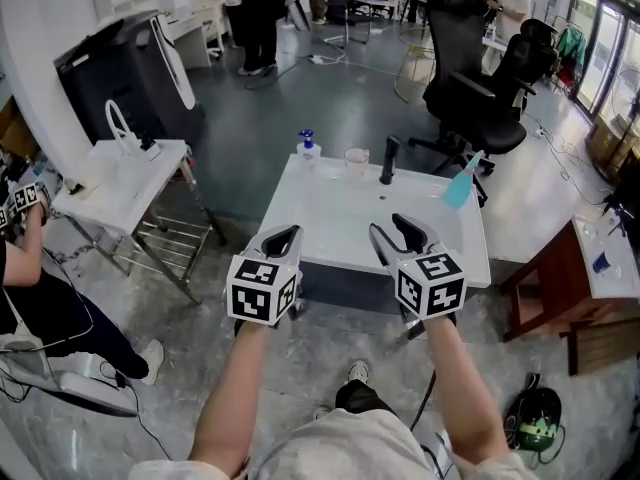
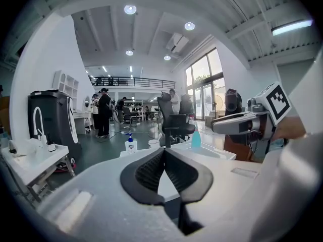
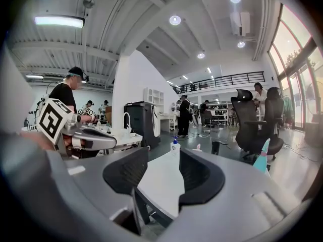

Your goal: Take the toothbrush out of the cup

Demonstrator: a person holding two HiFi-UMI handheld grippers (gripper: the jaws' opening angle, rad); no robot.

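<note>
Hovering at near edge of white counter, left gripper closed empty, right gripper wide, empty

My left gripper fills the lower frame, jaws meeting at the tips, nothing between them. Beyond, at centre, a pump bottle, white cup and teal bottle stand on the white table; my right gripper juts in at centre right.

place: open-plan lab office | evidence: office chairs, white tables, mezzanine railing
</note>
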